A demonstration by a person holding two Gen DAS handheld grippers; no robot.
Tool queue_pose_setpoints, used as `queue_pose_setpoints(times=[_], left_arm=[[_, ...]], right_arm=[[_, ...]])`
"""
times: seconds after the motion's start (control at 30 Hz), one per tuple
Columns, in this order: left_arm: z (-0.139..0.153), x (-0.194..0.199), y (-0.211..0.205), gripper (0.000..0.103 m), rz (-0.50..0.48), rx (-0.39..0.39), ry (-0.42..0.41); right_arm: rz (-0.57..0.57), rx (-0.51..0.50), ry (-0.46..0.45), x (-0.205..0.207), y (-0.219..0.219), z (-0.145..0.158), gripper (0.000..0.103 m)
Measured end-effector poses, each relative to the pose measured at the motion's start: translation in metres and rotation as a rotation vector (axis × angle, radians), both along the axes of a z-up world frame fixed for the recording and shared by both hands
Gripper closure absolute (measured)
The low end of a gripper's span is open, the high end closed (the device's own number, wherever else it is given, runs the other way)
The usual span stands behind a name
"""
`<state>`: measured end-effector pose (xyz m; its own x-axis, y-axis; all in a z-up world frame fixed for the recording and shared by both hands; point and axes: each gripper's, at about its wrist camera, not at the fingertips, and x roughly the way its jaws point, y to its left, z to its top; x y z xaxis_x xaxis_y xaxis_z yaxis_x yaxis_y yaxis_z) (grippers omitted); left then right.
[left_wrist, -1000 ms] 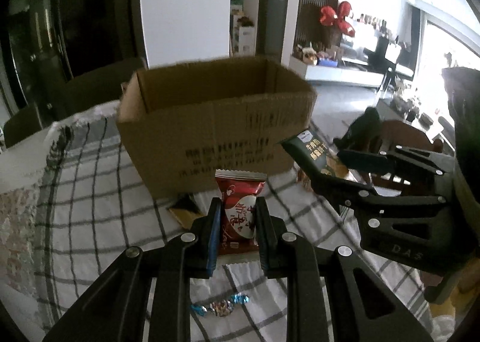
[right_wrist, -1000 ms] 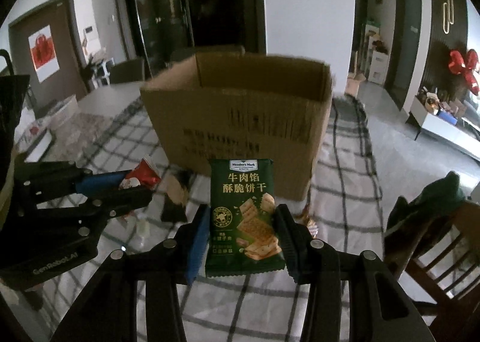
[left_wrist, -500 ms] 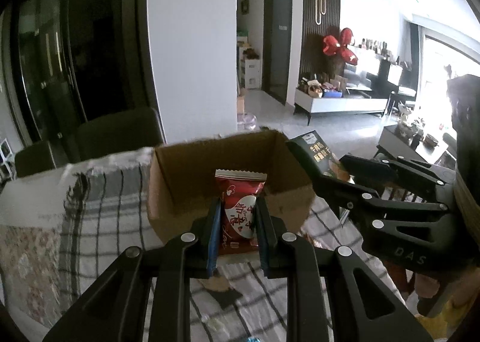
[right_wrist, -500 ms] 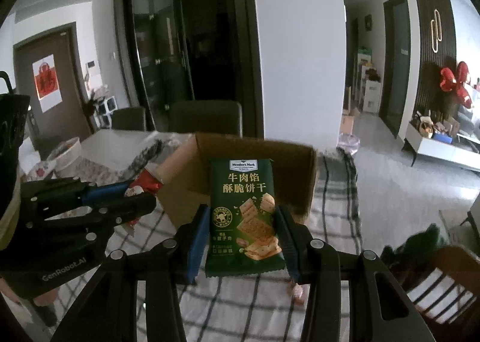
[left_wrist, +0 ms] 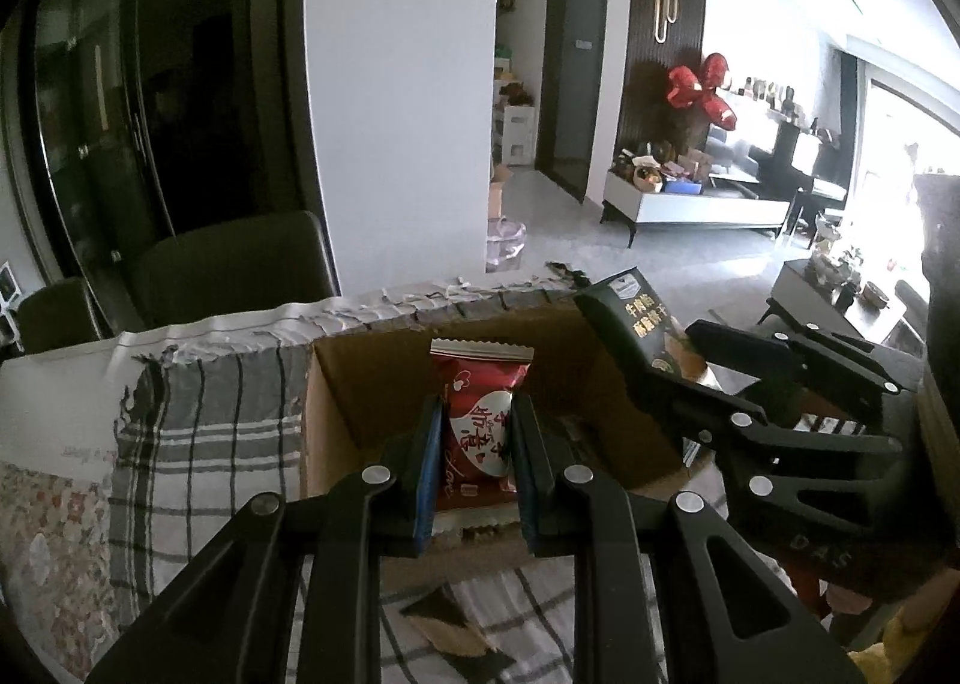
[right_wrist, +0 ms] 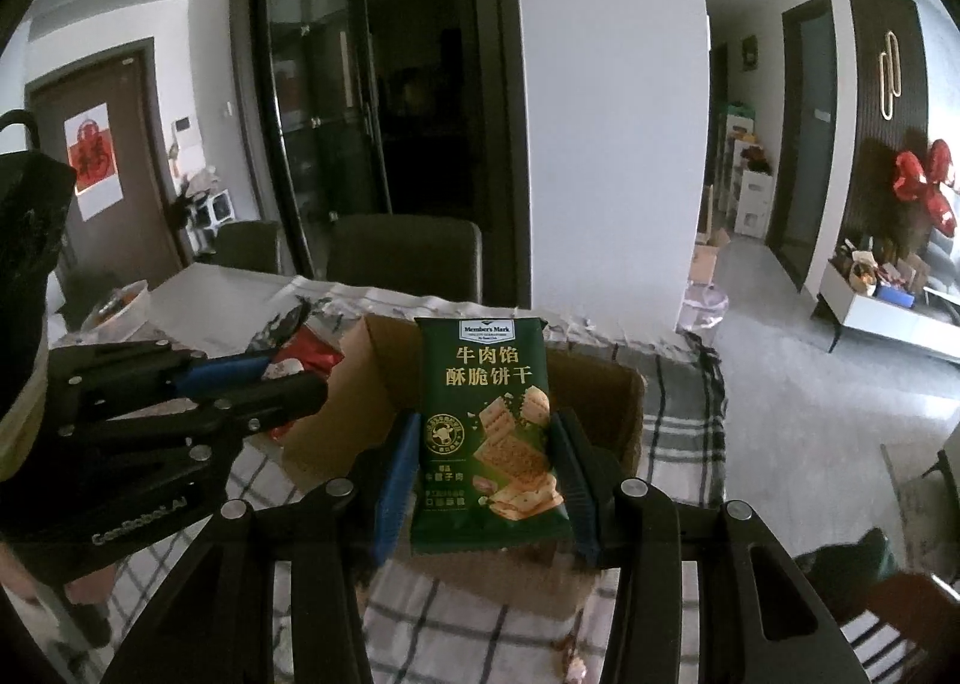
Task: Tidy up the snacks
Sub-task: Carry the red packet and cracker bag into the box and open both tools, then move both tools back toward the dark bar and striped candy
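The left gripper clamped its jaws on a red snack packet, held upright over the open cardboard box. To its right, the right gripper gripped a green cracker packet above the same box on the checked tabletop.

Matt brown cardboard forms the box, woven checked cloth covers the counter, the red packet and the green biscuit packet are glossy printed film, and both tongs, left and right, are matt black plastic with bright metal rivets.
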<state>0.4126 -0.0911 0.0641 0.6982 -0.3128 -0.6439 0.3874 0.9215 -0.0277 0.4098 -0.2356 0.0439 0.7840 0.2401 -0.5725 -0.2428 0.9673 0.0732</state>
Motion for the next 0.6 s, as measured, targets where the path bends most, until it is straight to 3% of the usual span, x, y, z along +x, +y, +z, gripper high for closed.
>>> queue_pose_setpoints(times=[0.1,0.23,0.3,0.43,0.6], left_arm=[[-0.004,0.01,-0.001,0.078,0.016,0.008,0.004],[-0.005,0.014,0.0,0.054,0.044,0.011,-0.005],[-0.005,0.009,0.001,0.052,0.051,0.017,-0.021],[-0.004,-0.012,0.005,0.038,0.088,0.051,-0.074],[-0.005,-0.044,0.011,0.037,0.16,0.067,-0.098]], right_arm=[[-0.004,-0.002,0.014,0.011,-0.001,-0.004,0.057],[-0.018,-0.009,0.036,0.021,0.0,-0.012,0.048],[-0.032,-0.006,0.038,0.021,-0.001,-0.013,0.047],[-0.065,-0.013,0.018,0.009,-0.006,-0.014,0.047],[-0.129,-0.004,-0.027,-0.02,-0.013,-0.009,0.047]])
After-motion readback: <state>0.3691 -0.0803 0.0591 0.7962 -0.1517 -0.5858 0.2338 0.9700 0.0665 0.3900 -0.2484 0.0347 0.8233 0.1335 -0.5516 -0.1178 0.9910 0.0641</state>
